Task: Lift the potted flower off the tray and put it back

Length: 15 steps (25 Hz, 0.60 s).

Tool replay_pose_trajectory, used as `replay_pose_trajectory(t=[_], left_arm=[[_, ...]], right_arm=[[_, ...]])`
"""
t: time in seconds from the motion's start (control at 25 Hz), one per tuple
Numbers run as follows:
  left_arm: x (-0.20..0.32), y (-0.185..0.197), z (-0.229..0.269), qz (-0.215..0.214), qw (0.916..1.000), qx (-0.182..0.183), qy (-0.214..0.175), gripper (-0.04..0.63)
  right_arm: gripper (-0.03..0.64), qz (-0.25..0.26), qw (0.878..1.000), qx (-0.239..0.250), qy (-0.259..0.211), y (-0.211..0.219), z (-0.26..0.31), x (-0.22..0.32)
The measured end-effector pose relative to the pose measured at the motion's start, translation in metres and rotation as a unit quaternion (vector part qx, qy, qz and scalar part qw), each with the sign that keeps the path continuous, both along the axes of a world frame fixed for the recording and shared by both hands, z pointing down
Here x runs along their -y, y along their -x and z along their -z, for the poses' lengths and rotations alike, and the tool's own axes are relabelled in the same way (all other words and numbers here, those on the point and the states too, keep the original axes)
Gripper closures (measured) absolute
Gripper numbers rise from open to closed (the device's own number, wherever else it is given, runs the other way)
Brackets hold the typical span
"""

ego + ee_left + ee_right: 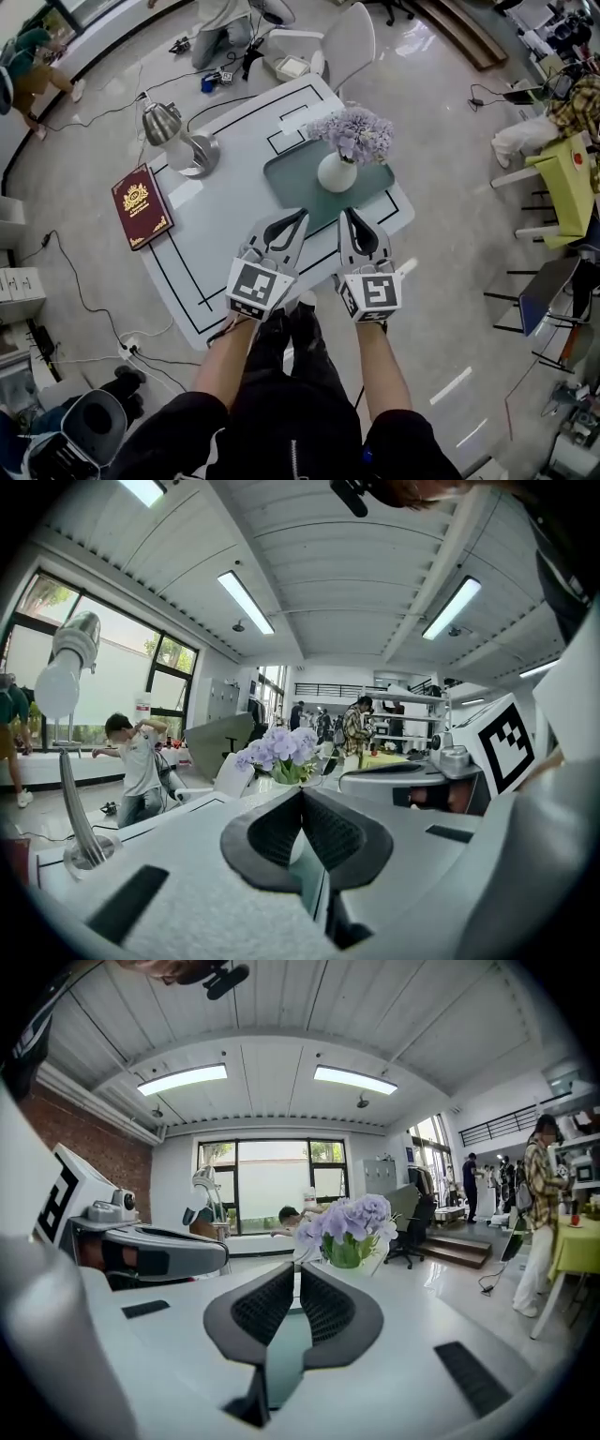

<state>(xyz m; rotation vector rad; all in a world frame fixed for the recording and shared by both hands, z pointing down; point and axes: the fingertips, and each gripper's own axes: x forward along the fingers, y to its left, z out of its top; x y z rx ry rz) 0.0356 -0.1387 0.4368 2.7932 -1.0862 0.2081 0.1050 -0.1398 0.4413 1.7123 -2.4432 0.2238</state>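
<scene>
White table [216,267] with black line markings carried three items: teal tray [286,183] near the far right side, silver desk lamp [186,150] at the far left, maroon gold-crested book [141,206] at the left edge.

Both bare forearms [228,358] reach forward from dark sleeves [180,429], roughly parallel. Each hand carries a white plastic two-jaw gripper with dark ribbed pads. Left gripper [300,217] and right gripper [346,215] sit side by side, close but apart, the left one's tips angled slightly toward the right one. Both point forward and a little downward. A black-and-white marker cube [258,287] sits at the rear of each. Left gripper [302,794]: jaws closed, pad tips meeting. Right gripper [296,1268]: jaws closed, pads together along the tip.
</scene>
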Motion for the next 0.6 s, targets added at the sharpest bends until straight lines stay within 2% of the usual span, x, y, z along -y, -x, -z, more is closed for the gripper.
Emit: replay_pose_trajectory(t=[0.16,0.36,0.6], left_arm=[[0.017,-0.010,-0.011,0.003,1.0000,-0.007,0.004,0.589],[0.034,-0.015,-0.025,0.013,0.9996,-0.018,0.015,0.589],[0.041,-0.007,-0.040,0.022,0.9993,-0.011,0.027,0.589]], right_arm=[[0.597,-0.023,1.000,0.003,-0.006,-0.015,-0.017,0.026],[0.541,-0.052,0.999,0.009,-0.002,-0.031,-0.042,0.052],[0.380,-0.056,0.998,0.010,0.002,-0.035,-0.068,0.086]])
